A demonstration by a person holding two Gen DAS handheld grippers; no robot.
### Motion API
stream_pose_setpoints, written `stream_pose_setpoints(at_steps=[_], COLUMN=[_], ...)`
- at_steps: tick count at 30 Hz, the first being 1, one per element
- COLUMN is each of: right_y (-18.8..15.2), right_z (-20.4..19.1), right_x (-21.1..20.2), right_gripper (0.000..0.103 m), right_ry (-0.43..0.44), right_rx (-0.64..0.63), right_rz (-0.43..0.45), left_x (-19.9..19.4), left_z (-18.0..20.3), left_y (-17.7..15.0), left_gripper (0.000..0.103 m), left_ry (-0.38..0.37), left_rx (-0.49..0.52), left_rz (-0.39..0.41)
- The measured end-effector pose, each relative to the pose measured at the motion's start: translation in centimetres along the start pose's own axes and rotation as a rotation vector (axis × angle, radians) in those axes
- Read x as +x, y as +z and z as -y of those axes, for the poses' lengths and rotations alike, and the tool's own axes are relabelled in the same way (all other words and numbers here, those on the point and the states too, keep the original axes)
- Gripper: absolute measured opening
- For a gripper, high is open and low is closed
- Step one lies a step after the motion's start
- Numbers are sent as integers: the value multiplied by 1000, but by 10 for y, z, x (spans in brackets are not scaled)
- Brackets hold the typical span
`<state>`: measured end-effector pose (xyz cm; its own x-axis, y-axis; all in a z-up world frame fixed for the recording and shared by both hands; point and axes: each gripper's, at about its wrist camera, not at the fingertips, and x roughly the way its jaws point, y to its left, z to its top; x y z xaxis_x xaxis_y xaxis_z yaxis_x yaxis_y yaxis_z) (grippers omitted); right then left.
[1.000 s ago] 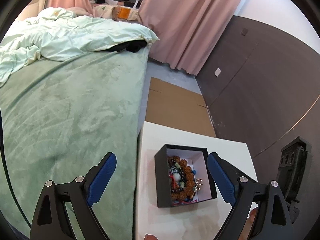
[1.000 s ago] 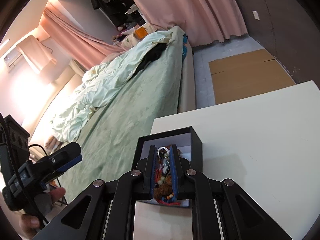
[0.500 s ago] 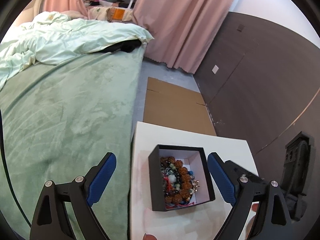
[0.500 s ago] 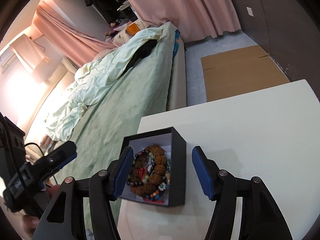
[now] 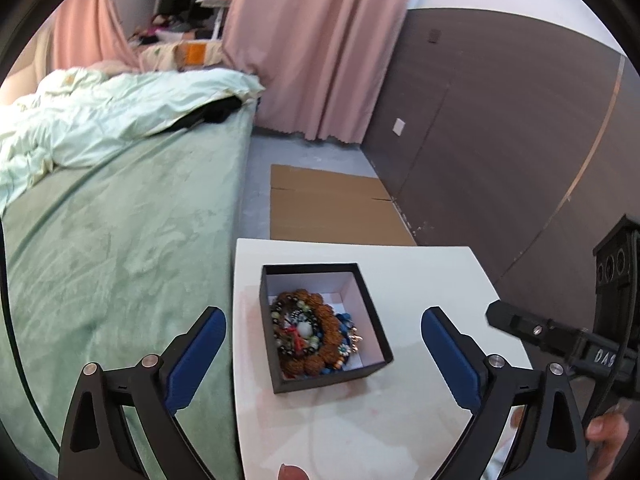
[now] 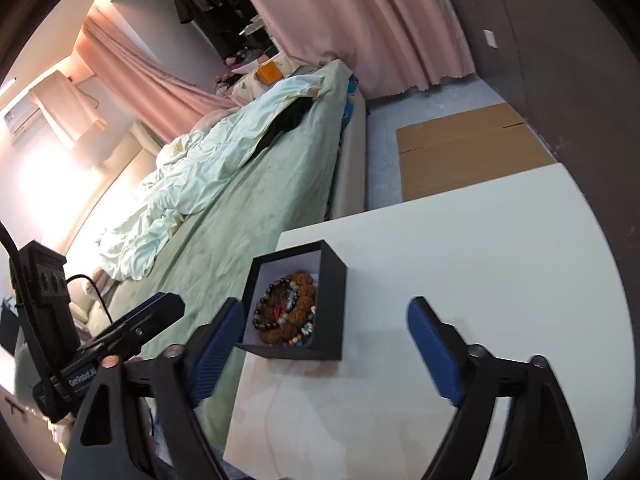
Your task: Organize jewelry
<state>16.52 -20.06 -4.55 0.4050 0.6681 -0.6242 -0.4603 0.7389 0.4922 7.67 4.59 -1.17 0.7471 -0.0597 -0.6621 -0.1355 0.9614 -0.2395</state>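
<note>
A small black box (image 5: 372, 324) with a white inside stands on the white table (image 5: 424, 272). It holds a heap of bead bracelets (image 5: 310, 330), brown, black and coloured. My left gripper (image 5: 322, 350) is open and empty, held back above the table's near edge with the box between its blue pads. My right gripper (image 6: 320, 344) is open and empty, pulled back from the box (image 6: 332, 304), whose bracelets (image 6: 286, 310) show in its view. The right gripper's body shows at the right of the left wrist view (image 5: 560, 336).
A bed with a green cover (image 5: 116, 240) and a pale quilt (image 5: 100, 120) lies close along the table's left side. Flat cardboard (image 5: 332, 204) lies on the floor beyond the table. A dark wall (image 5: 500, 140) and pink curtains (image 5: 320, 40) stand behind.
My right gripper was shut on bracelets over the box, then opened, let them drop into it and drew back. My left gripper stayed open and shifted slightly.
</note>
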Motion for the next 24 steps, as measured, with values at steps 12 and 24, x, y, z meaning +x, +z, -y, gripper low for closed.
stream_pose_setpoints(at_steps=[12,24], right_y=[-17,-38], right_z=[6,4], right_x=[-40,-69], right_gripper=[98,98], right_ry=[-107,-130], right_rx=[-60,-147], right_rz=[15,35], left_x=[-25,-51], left_z=[31,41], left_y=[-23,-45], left_gripper=[102,102], left_ry=[12,7], left_rx=[129,190], left_rz=[37,77])
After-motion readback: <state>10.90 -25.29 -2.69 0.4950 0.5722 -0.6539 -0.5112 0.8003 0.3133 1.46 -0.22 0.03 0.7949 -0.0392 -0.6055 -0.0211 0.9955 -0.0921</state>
